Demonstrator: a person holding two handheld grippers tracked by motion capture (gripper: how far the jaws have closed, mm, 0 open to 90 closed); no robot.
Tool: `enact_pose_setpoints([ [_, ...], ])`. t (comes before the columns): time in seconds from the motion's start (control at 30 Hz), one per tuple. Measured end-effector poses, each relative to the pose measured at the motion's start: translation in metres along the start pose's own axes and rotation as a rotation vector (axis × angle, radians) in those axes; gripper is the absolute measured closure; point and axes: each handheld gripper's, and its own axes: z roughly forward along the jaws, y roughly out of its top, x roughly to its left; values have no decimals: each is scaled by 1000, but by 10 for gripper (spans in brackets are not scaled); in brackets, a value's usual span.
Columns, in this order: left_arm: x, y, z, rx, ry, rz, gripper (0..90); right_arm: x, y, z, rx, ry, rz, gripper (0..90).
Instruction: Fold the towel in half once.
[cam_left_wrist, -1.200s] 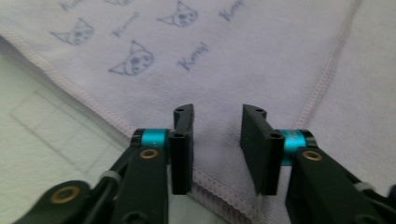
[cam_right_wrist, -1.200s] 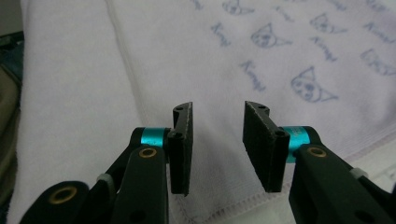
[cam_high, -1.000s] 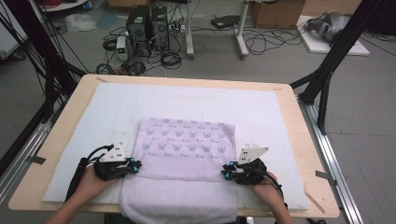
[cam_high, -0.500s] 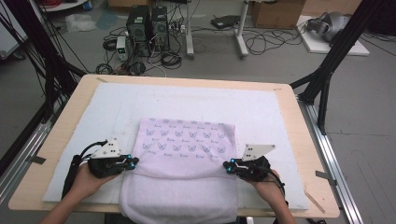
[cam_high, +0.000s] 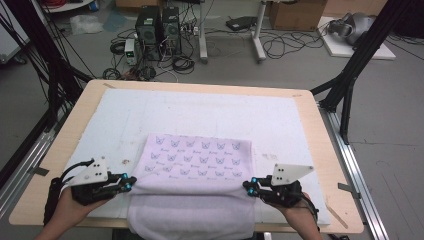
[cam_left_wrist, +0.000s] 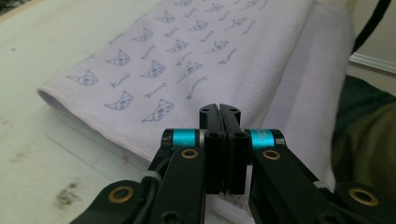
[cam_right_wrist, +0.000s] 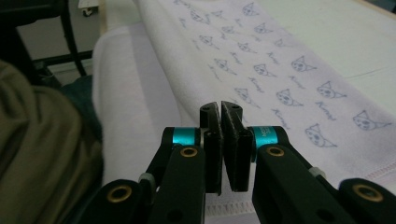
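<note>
Both grippers, left and right, are pinching the cat-print towel at its side edges, fingers clamped shut, mid-fold on the table; next, probably carrying the edge forward evenly.

Towel — its near end cut off — bottom edge.

A: Where can free room be found?
B: The bench beyond the folded towel is left bare.
A: What is blocked?
B: The middle of the near edge is covered by the towel.
</note>
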Motion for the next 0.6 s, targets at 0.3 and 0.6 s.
enact_pose_setpoints([
  [0.3, 22, -3, 18, -8, 57, -49, 655, -18, -4, 12, 42, 1, 39, 700],
  [0.6, 75, 11, 59, 5, 136, -106, 617, -83, -1, 36, 96, -87, 132, 571],
])
